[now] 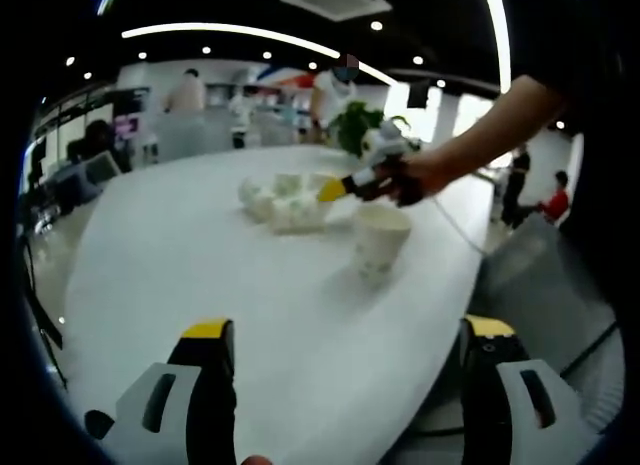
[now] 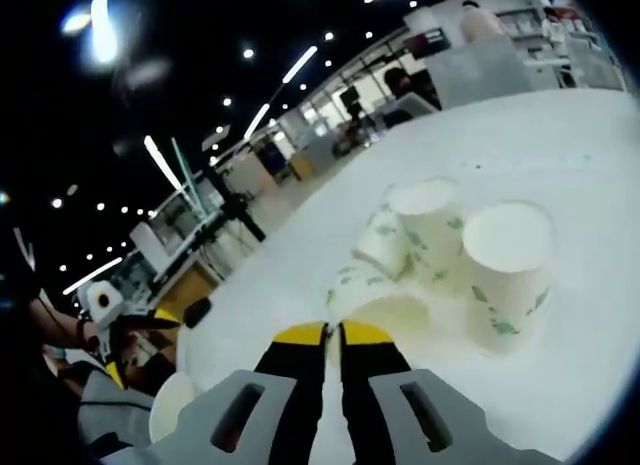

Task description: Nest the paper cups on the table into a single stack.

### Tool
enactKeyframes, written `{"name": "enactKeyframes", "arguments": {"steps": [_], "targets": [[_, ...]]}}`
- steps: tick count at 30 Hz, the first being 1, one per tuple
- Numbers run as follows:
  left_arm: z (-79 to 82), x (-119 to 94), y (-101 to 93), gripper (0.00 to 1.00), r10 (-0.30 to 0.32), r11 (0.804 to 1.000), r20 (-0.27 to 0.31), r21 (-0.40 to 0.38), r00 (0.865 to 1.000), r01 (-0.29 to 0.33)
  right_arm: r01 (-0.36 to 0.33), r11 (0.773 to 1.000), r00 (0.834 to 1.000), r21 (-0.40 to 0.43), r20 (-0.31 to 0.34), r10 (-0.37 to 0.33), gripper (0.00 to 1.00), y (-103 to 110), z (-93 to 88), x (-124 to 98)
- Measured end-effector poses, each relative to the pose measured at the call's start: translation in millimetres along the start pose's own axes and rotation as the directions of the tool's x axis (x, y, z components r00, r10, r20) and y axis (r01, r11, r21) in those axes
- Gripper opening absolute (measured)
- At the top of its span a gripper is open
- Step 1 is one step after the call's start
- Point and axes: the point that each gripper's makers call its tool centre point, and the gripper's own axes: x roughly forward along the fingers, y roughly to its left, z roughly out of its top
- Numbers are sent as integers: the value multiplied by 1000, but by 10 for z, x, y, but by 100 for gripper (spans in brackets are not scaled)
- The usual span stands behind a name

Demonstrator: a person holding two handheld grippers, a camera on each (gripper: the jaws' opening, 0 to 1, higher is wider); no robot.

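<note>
Several white paper cups with green print sit in a cluster (image 1: 285, 200) near the middle of the white table (image 1: 180, 265). One more cup (image 1: 380, 240) stands alone, nearer to me. My left gripper (image 1: 348, 330) is open, well short of that cup, with nothing between its jaws. A hand holds my right gripper (image 1: 335, 189) over the cluster's right side. In the right gripper view, my right gripper (image 2: 332, 335) is shut and empty, its tips just short of a cup lying on its side (image 2: 378, 303). Two cups stand behind (image 2: 505, 270) (image 2: 430, 225).
The table's curved edge (image 1: 470, 305) runs close on the right of the left gripper view, with floor beyond it. A potted plant (image 1: 352, 125) stands at the table's far end. People and desks are in the background. The left gripper (image 2: 125, 335) shows at the left of the right gripper view.
</note>
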Motion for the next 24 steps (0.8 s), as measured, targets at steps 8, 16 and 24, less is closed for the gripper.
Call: {"name": "enactKeyframes", "arguments": {"steps": [8,16,24], "targets": [[-25,-10,-4,91,3,1000,-1,-7,1000,-3,-14,1000,1000,-19,-5,13,0,46,-34,-18],[-25,-10,-8,91,2,1000,2,-6,1000,-2,-21,999,1000,-46,-4,21,0,70,-44,-65],[-7,-10,-2,91,2,1000,6,-3,1000,-2,-17,999,1000,-43,3,17,0,85,-11,-90]]}}
